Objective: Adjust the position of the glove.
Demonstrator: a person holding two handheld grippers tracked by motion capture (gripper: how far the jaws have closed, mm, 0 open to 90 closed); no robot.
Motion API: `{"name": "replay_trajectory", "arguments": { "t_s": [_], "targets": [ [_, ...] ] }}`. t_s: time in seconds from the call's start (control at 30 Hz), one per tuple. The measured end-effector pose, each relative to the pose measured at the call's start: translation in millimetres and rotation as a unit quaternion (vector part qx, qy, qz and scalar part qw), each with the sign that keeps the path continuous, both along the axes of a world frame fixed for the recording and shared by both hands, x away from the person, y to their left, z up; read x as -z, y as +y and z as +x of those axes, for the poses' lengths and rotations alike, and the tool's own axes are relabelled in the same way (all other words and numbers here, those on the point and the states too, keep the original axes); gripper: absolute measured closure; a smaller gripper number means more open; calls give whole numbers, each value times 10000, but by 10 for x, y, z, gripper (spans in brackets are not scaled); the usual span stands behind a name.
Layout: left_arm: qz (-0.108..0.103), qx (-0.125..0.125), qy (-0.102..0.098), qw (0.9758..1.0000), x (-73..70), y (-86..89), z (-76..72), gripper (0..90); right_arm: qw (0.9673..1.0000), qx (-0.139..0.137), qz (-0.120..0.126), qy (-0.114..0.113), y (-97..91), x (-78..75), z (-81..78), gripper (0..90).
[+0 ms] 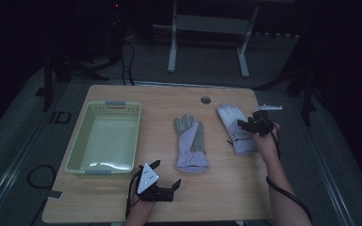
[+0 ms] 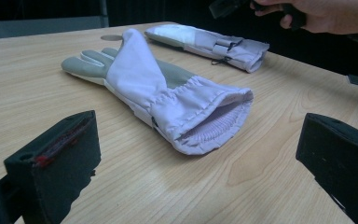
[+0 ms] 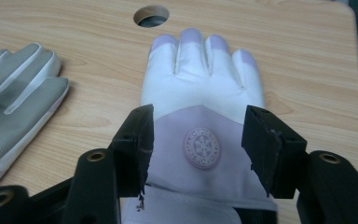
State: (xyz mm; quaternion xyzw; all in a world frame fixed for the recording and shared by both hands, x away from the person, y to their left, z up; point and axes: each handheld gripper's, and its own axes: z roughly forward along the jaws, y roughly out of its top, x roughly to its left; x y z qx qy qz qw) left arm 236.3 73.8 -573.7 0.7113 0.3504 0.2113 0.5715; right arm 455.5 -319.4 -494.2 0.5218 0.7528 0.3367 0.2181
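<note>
Pale lilac-and-white fabric, that's the right glove [image 1: 235, 128], lying flat on the wooden table [image 1: 226, 193] with its fingers pointing at the round cable hole [image 1: 205, 100] and its cuff toward the person. Taking that hole as the marker: this glove sits just right of it and a bit nearer the person, while the grey-palmed glove [image 1: 190, 143] lies below the hole and slightly left. The green basket [image 1: 104, 138] is well left of the hole.

The right gripper [image 3: 196, 140] hovers over the right glove's back, jaws standing apart either side of the round badge [image 3: 201, 147], not pinching anything as far as I can see. So the glove's long axis runs straight ahead of it.

The left gripper [image 1: 166, 175] is released too, aimed at the grey glove's open cuff, clearly farther from the right glove.
</note>
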Motion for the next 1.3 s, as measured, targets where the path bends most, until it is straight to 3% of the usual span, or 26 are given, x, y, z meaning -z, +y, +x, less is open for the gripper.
{"name": "replay_trajectory", "arguments": {
  "t_s": [0.1,0.3,0.43,0.5,0.63,0.77,0.93,1.17,1.3],
  "targets": [
    [-3,2,0,10000,0,1,-1,0,9998,22,-156,76,3,57,65,424],
    [-7,-2,2,10000,0,1,0,0,9990,37,-236,370,-28,248,148,426],
    [4,0,-6,10000,0,0,-1,0,9982,32,-171,569,-42,412,169,416],
    [9,2,-8,10000,0,0,-1,0,9986,53,-78,521,-55,444,161,422],
    [10,9,-13,10000,0,-1,-3,0,9989,-96,7,455,-57,469,129,556],
    [0,7,-8,10000,0,1,-2,0,9984,-213,-169,502,0,445,124,637],
    [-30,21,3,10000,1,5,1,0,9979,-89,-137,630,41,403,125,753],
    [-4,21,5,10000,0,3,-1,0,9989,174,-134,421,56,240,28,787],
    [3,-5,7,10000,-1,1,-2,0,9993,262,-144,203,50,24,-89,788]
  ]
}}
